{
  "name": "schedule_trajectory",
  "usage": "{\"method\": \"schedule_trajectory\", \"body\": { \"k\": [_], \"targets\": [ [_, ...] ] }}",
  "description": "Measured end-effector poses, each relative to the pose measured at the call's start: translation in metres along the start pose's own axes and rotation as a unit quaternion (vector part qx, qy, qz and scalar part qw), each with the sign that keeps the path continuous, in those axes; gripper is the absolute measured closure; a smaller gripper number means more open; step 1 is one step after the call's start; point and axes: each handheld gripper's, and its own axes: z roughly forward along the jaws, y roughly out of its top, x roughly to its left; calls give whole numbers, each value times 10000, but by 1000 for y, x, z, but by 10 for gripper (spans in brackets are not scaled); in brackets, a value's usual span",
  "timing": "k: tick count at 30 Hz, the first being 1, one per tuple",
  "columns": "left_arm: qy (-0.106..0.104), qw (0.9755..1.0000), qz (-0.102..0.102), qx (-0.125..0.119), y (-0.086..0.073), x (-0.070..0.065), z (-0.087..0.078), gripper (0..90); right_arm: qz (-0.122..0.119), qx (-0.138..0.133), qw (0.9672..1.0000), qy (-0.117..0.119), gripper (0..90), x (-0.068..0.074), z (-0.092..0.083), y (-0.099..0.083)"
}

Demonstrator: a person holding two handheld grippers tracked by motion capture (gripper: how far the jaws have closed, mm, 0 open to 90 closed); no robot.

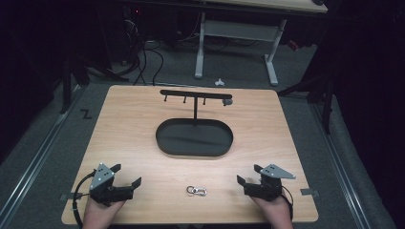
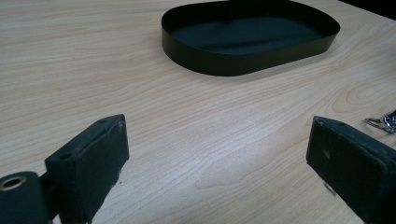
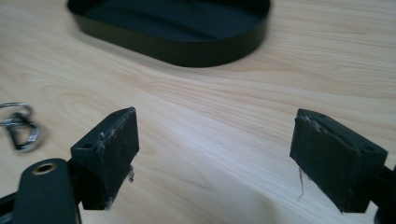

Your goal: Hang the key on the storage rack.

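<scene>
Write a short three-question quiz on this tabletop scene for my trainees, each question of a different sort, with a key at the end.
1. True or false: the metal key ring lies inside the black oval tray.
2. Multiple choice: the left gripper and the right gripper are A) both shut, B) both open, C) one open and one shut.
3. Fill in: the black stand with hooks rises from the ___ edge of the tray.

Key
1. False: it lies on the bare wooden table, between the two grippers and nearer the person than the tray.
2. B: the fingers of each stand wide apart and hold nothing.
3. Far.
</scene>
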Motion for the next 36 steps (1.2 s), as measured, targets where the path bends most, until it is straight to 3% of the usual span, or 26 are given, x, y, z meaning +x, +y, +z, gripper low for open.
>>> {"method": "schedule_trajectory", "body": {
  "k": [1,5,6,11,14,15,16,21,25,28,29,30,31,32,36],
  "targets": [
    [0,10000,0,0,0,0,0,63,0,0,10000,0,156,0,0,0],
    [-4,10000,-14,-32,0,2,-1,63,-319,224,9985,374,159,25,13,4],
    [-13,10000,4,-18,0,2,-2,63,-480,344,9969,524,165,36,20,6],
    [-15,10000,-56,-60,-1,4,-4,63,-660,529,9930,824,172,57,31,8],
    [-25,10000,-61,-65,0,4,-4,63,-740,646,9895,1060,183,69,36,10],
    [-27,10000,-61,-71,0,4,-4,63,-857,776,9867,1146,197,75,38,11],
    [-33,10000,-62,-70,0,4,-4,63,-857,776,9867,1146,197,75,38,11],
    [-84,10000,-3,-49,1,2,-3,63,-1053,1309,9777,1261,232,80,46,13],
    [-152,9999,37,-50,1,2,-3,64,-1447,1917,9640,1144,241,83,48,21],
    [-190,9998,38,-62,2,2,-2,65,-1683,2404,9500,1066,250,84,48,30],
    [-209,9998,41,-60,2,2,-2,65,-1766,2562,9448,1024,251,85,48,33],
    [-259,9996,69,-48,3,2,-2,66,-1863,2861,9346,998,257,85,48,39],
    [-268,9996,88,-53,3,2,-2,66,-1890,2998,9299,983,267,86,48,42],
    [-268,9996,88,-53,3,2,-2,67,-1890,2998,9299,983,267,86,48,42],
    [-322,9994,100,-60,3,1,-3,71,-2144,3549,9055,903,281,90,52,51]
  ]
}}
